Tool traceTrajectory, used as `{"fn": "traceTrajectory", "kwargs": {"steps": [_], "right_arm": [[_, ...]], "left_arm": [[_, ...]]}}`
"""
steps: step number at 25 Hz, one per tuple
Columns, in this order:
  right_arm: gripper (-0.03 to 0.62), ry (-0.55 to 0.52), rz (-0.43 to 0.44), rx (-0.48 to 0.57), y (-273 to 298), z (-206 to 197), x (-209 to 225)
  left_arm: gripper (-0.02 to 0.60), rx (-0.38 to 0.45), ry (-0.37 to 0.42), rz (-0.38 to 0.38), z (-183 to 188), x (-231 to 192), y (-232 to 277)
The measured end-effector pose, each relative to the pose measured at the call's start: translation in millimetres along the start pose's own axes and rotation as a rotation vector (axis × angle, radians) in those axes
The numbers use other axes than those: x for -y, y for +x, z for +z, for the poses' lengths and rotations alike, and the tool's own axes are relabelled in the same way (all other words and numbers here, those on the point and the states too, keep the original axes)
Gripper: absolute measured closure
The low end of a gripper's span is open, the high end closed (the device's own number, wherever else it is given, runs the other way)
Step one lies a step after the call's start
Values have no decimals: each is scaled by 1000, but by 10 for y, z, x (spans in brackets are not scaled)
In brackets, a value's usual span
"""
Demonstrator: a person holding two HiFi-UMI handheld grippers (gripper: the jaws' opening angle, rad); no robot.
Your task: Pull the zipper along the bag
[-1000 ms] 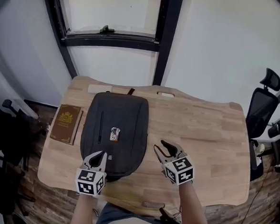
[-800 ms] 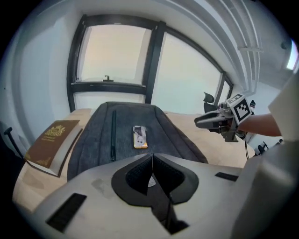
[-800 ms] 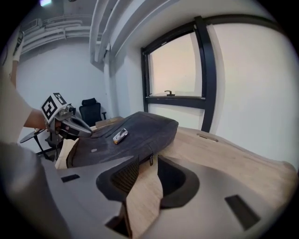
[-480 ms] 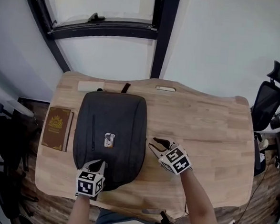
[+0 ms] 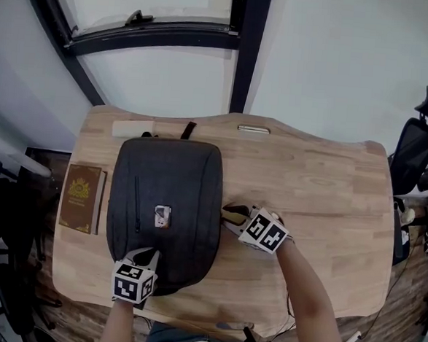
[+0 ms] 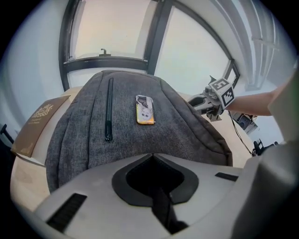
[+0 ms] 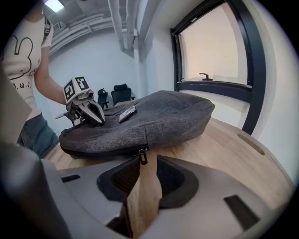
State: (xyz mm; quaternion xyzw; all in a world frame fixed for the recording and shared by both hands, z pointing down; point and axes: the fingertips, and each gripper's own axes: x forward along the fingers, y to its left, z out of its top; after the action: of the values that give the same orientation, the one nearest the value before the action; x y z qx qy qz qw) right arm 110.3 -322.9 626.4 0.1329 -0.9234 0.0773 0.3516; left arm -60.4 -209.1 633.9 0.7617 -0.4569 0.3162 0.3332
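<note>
Grey bag (image 5: 164, 207), its zipper pull (image 7: 142, 158) at the tips of the parted right claw (image 7: 148, 158); left claw (image 6: 153, 155) clenched empty.

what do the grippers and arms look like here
The left gripper and right gripper are pale grey shells with black pads, each carrying a white cube of black square markers. Forearms are bare; the person wears a white printed T-shirt.

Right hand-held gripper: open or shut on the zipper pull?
Open: the right hand-held gripper has jaws apart, table visible between; zipper pull at their tips, unpinched.
</note>
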Motion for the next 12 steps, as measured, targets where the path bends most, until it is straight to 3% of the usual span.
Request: {"fn": "traceTrajectory", "kwargs": {"steps": [4, 5, 7, 12], "right_arm": [[453, -113, 62, -46, 134, -10, -87], [494, -153, 64, -64, 159, -5, -112], [497, -195, 47, -85, 168, 3, -121], [498, -120, -19, -35, 83, -7, -90]], "left_arm": [[566, 2, 1, 1, -9, 3, -3], [566, 2, 0, 0, -5, 3, -1], [566, 2, -2, -2, 2, 0, 3], [566, 4, -1, -4, 0, -6, 10]]}}
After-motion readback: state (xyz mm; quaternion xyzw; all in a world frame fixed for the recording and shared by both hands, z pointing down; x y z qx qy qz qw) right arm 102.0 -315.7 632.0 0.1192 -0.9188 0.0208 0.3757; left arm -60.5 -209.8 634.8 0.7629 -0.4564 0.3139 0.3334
